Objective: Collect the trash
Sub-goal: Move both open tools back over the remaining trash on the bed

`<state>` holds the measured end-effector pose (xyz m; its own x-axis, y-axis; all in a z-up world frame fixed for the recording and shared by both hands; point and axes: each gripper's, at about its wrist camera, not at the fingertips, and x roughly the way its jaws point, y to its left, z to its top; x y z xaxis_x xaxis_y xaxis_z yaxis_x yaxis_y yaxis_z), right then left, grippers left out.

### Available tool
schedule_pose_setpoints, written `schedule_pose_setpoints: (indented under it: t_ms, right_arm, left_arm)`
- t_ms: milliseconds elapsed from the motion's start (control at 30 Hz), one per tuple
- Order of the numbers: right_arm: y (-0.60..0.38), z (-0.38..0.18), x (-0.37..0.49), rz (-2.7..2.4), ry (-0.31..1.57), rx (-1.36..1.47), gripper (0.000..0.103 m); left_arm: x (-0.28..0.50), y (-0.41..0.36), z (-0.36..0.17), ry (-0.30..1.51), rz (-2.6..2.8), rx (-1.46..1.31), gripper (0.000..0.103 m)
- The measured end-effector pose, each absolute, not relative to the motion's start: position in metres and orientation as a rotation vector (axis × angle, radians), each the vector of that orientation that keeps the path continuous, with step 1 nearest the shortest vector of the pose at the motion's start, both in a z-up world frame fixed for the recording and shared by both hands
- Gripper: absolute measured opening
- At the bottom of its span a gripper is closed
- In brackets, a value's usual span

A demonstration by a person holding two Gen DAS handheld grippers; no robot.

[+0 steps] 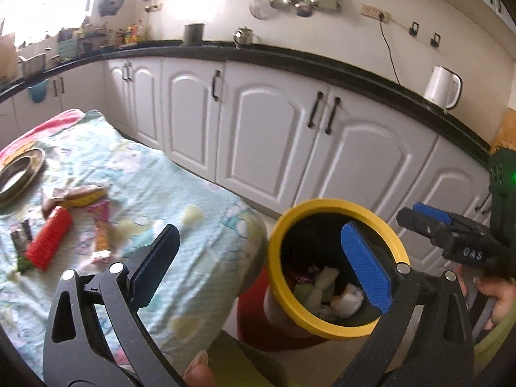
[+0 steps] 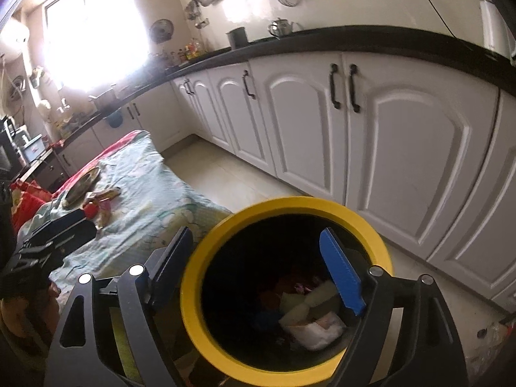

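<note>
Both grippers, left gripper [image 1: 258, 264] and right gripper [image 2: 258, 274], gape wide and empty over the yellow-rimmed bin [image 2: 200, 293], scraps already inside below the fingers; red wrapper [image 1: 48, 242] and other wrappers still wait on the table left of them.

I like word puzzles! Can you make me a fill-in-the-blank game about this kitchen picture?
1. The bin has a rim coloured ____.
2. Both the left tool and the right tool have their jaws ____.
3. The red tube lies on the ____.
4. The white kettle stands on the black ____.

Missing words: yellow; open; cloth; counter
</note>
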<state>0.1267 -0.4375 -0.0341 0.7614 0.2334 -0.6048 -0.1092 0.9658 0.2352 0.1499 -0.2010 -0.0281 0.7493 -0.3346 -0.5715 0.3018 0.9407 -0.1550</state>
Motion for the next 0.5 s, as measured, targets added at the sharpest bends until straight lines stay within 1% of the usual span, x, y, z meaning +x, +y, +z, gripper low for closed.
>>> schedule_pose_setpoints:
  t_ms: [500]
  right_arm:
    - [-0.365, -0.004, 0.125, 0.329, 0.646, 0.092, 0.079]
  left_arm:
    - [0.140, -0.129, -0.005, 0.533, -0.189, -0.118, 0.092]
